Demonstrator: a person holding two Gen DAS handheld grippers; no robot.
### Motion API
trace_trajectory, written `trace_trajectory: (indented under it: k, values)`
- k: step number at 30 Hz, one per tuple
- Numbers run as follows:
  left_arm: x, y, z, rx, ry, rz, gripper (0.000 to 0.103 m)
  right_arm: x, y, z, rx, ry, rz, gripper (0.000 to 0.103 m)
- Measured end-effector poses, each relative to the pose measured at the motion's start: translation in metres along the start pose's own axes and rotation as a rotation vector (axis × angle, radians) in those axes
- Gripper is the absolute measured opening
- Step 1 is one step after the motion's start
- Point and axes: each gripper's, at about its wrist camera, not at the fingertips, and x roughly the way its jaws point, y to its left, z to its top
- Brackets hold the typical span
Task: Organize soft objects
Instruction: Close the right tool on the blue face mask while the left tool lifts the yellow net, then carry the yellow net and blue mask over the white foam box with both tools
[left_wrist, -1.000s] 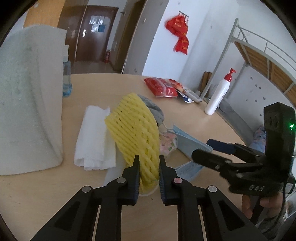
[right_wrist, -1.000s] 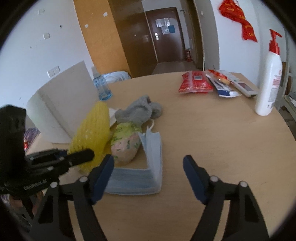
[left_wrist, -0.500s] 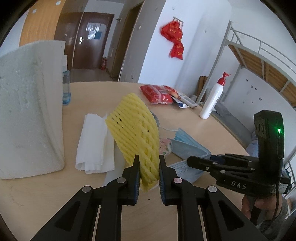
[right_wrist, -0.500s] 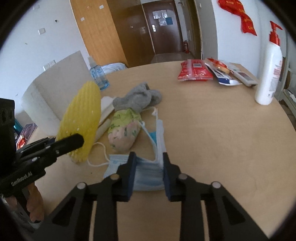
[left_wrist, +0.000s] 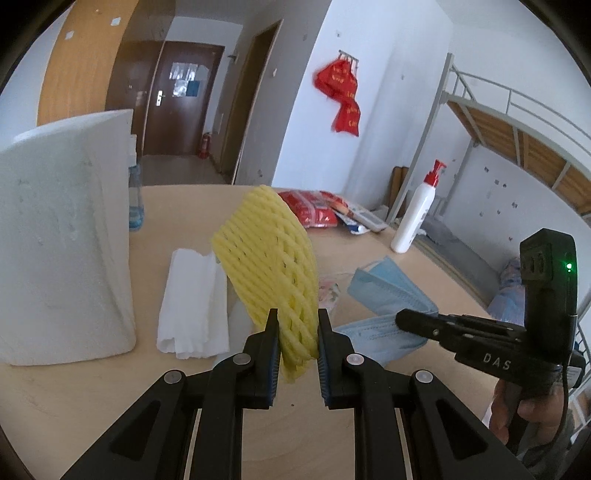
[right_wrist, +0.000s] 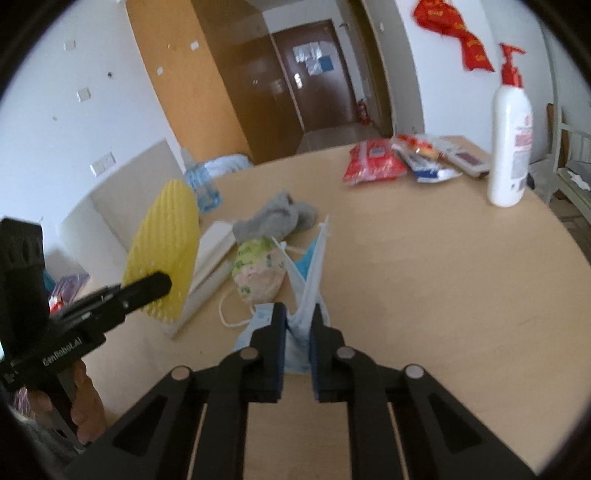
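Soft things sit in both of my grippers. Nearest me, my left gripper (left_wrist: 295, 334) is clamped on the lower end of a yellow foam fruit net (left_wrist: 271, 266), which stands up clear of the round wooden table (right_wrist: 424, 295). My right gripper (right_wrist: 297, 328) has just been closing and now pinches a blue face mask (right_wrist: 306, 291), bunching its pleats between the pads; part of the mask rises off the table while the rest sags below the jaws, a white ear loop (right_wrist: 231, 314) trailing to its left.

Just beyond the mask lies a small floral-patterned soft bundle (right_wrist: 258, 271), and touching its far side a crumpled grey sock (right_wrist: 279, 221). Left of these, in the left wrist view, a folded white tissue stack (left_wrist: 192, 306) lies flat beside a tall white foam block (left_wrist: 62, 240), with a clear bottle (left_wrist: 135, 199) behind the block.

Farther off, well apart from the soft pile, a red snack packet (right_wrist: 369, 162) lies with other packets near the table's far edge, and a white pump bottle (right_wrist: 509, 144) stands upright to the right of them. A brown door (right_wrist: 314, 81) closes the corridor beyond.
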Motion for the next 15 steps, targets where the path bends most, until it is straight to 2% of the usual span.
trace_trajectory:
  k: [6, 15]
  values:
    - [-0.02, -0.005, 0.004, 0.021, -0.059, 0.013, 0.018, -0.023, 0.004, 0.008, -0.003, -0.075, -0.025, 0.014]
    - [-0.05, -0.012, 0.006, 0.041, -0.094, 0.011, 0.018, -0.05, 0.008, 0.01, -0.003, -0.138, -0.027, 0.014]
